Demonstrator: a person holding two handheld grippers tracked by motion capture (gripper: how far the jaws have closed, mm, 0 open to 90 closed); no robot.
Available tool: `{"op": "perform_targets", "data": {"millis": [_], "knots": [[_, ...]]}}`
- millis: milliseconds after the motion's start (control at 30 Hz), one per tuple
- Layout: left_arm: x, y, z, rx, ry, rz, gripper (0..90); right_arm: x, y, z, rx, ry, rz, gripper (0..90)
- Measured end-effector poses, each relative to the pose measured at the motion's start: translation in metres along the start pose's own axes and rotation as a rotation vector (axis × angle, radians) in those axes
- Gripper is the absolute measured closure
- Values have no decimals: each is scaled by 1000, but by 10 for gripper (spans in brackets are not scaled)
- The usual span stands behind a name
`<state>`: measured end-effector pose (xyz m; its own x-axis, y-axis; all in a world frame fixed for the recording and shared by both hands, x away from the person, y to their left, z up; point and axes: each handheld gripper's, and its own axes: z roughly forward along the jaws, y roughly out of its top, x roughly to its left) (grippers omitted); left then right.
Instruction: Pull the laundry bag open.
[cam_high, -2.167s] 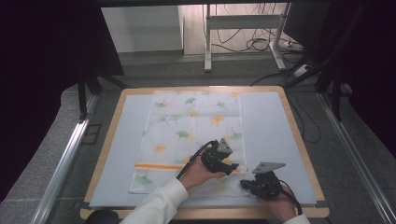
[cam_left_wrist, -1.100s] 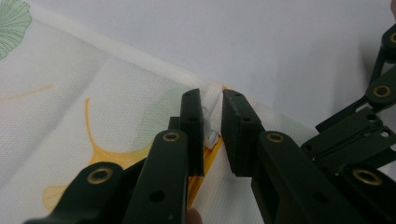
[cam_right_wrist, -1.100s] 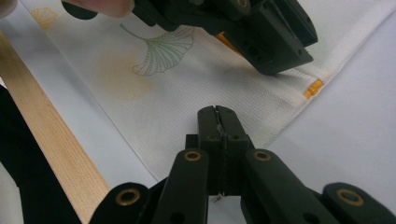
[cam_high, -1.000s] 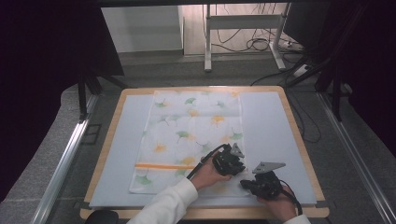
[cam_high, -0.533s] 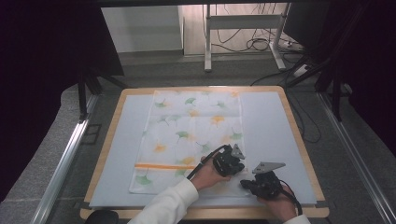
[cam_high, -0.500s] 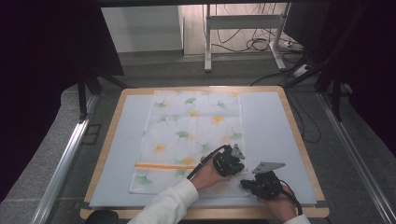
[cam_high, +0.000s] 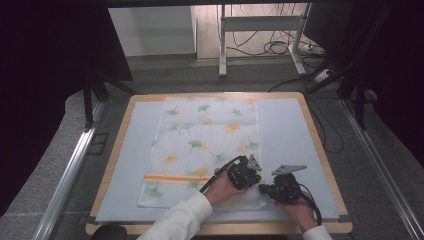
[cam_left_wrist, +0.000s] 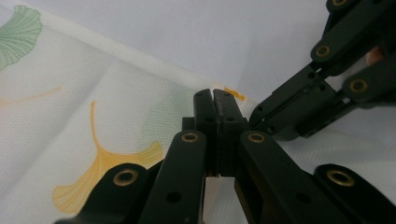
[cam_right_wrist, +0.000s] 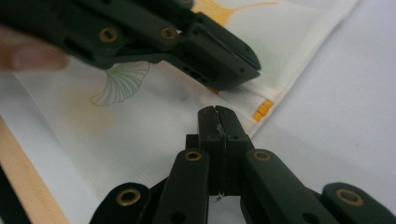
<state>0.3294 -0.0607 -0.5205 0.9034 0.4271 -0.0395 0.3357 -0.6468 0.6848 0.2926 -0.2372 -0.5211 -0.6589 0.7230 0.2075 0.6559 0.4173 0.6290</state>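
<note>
The cloth (cam_high: 205, 145) is spread flat on the table (cam_high: 300, 130). Its 5 o'clock corner is pinched by the left gripper (cam_left_wrist: 215, 100) and, apparently, by the right gripper (cam_right_wrist: 217, 114), presumably for folding

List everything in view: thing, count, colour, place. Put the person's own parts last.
cloth: one, white with green and orange leaf print and an orange stripe, spread flat down the middle of the mat.
mat: one, pale blue-grey, covering the table top.
table: one, light wood rim, centre of the high view.
cables: several, black, on the floor beyond the table.
left gripper: one, black, jaws shut on the cloth near its near right corner.
right gripper: one, black, jaws shut on the cloth's near edge, close beside the left gripper.
sleeves: two, white, at the bottom edge.
</note>
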Motion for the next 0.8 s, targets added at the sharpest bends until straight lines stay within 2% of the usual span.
{"op": "perform_targets", "data": {"millis": [33, 167, 300, 433, 800], "knots": [[0, 0, 0, 3, 1, 3, 900, -3, -1, 0, -1, 16, 26, 897], [0, -2, -2, -4, 2, -9, 900, -5, -1, 0, -1, 29, 70, 898], [1, -5, -3, -12, 4, -16, 900, -6, -2, 0, -2, 29, 83, 899], [0, -6, -5, -3, 20, -2, 900, -8, -2, 0, -2, 40, 91, 899], [5, -14, -12, 1, 29, -16, 900, -9, -2, 0, -7, 55, 101, 899]]}}
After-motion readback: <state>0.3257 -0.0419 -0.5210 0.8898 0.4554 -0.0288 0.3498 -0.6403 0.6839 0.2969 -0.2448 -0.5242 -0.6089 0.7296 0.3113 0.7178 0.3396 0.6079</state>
